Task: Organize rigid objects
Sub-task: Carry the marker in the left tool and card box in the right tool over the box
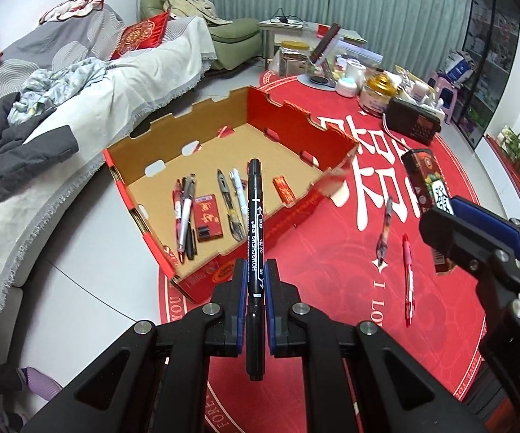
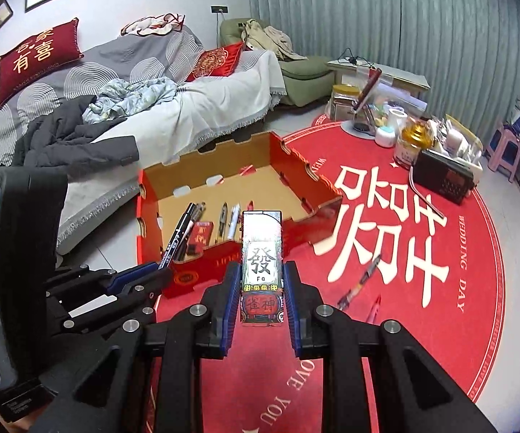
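Left gripper: jaws pinch a black marker at mid-barrel, its tip pointing straight ahead, apparently lined up for release into the box. Right gripper: jaws clamp a printed card box by its long sides, face up. Directly beyond both sets of jaws sits the open cardboard box, already holding pens in parallel rows. Right of the jaws, a dark pen and a red pen lie uncollected on the red mat.

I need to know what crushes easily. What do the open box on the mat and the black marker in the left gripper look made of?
Box: corrugated cardboard, plain brown inside, glossy red print outside, with die-cut slots and notched edges.
Black marker: probably hard plastic, smooth with a slight sheen and white print on the barrel.
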A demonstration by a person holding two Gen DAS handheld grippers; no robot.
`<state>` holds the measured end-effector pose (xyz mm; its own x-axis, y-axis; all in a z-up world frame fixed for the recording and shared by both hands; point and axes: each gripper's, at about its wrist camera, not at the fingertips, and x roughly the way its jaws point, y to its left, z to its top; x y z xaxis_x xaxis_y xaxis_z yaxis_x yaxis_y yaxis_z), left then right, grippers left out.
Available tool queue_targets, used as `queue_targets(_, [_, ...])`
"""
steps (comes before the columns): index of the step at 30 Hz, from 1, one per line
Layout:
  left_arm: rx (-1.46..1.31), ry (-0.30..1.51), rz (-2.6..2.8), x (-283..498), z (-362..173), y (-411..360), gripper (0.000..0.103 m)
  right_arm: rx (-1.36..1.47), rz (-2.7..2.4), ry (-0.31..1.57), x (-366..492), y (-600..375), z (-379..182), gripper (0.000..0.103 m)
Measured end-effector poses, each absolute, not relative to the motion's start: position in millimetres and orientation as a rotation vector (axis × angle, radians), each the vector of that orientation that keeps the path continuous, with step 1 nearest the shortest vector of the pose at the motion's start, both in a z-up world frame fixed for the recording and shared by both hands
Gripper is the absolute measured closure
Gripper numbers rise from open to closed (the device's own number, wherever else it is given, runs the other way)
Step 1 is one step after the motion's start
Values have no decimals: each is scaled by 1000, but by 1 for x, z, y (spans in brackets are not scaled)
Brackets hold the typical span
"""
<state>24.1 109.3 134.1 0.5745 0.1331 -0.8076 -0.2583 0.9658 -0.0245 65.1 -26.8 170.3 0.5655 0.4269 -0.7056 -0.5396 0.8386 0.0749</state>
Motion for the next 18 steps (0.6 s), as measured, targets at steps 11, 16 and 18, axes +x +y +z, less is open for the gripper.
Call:
queue_targets(11, [-187, 906, 260, 43, 145, 139, 94, -189, 591, 765, 89, 1, 184, 78])
queue_targets(16, [-197, 904, 271, 50, 147, 150, 94, -209, 596, 767, 99, 14, 185, 78])
queue_targets(18, [-202, 904, 276, 53, 147, 155, 94, -212, 598, 771, 103, 18, 185, 78])
